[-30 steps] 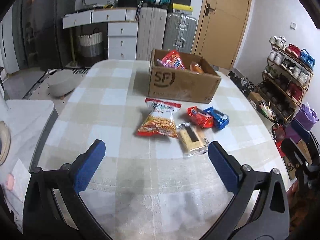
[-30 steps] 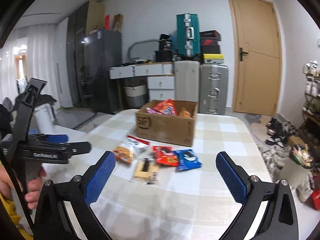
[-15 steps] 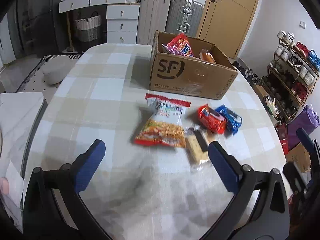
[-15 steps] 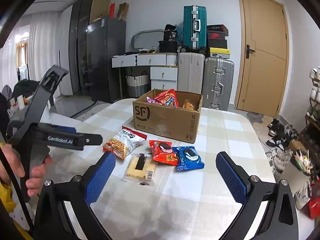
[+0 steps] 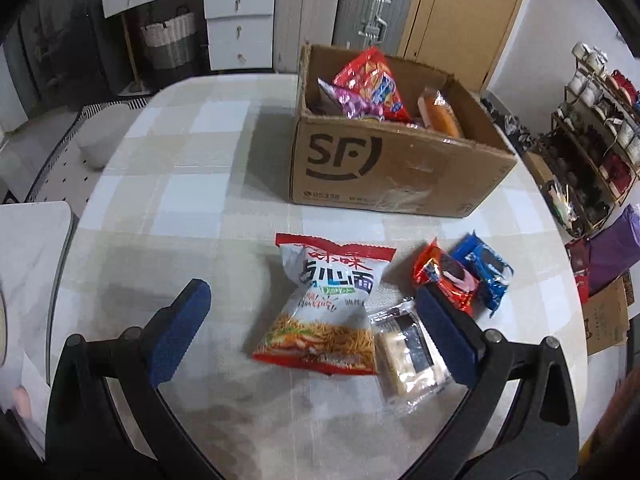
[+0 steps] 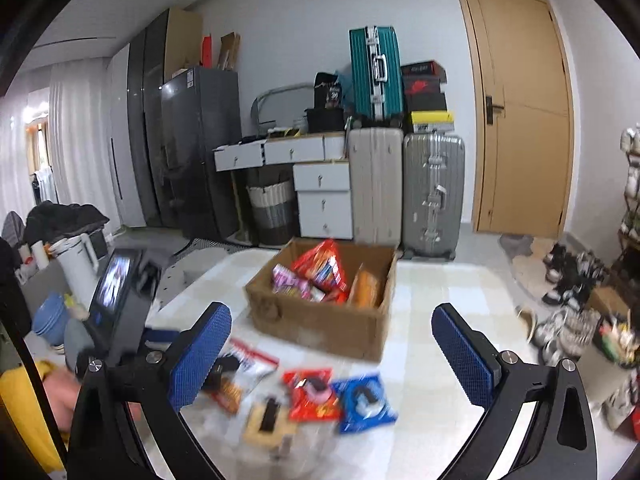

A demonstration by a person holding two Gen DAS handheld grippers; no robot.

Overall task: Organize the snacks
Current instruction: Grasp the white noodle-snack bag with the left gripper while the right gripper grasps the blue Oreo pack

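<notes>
Bare counter [image 5: 180, 184] lay open left of the box [image 5: 384, 172] and noodle bag [image 5: 328, 308]. On the right, cracker pack [image 5: 408, 356], red packet [image 5: 448, 280] and blue packet [image 5: 486, 268] crowded together, touching.

The cardboard box [image 5: 384, 172] is matt brown corrugated paper, with a glossy strip of clear tape on its front; the noodle bag [image 5: 328, 304] is shiny printed plastic film, crinkled at the seals; the cracker pack [image 5: 408, 356] has a clear, glossy wrapper; the red cookie pack [image 5: 448, 280] and blue cookie pack [image 5: 486, 268] are glossy foil-like film; the table [image 5: 192, 208] has a smooth checked covering with a soft sheen; the right gripper [image 6: 332, 356] has rough, dimpled blue pads [image 6: 200, 356] on matt black plastic arms.
</notes>
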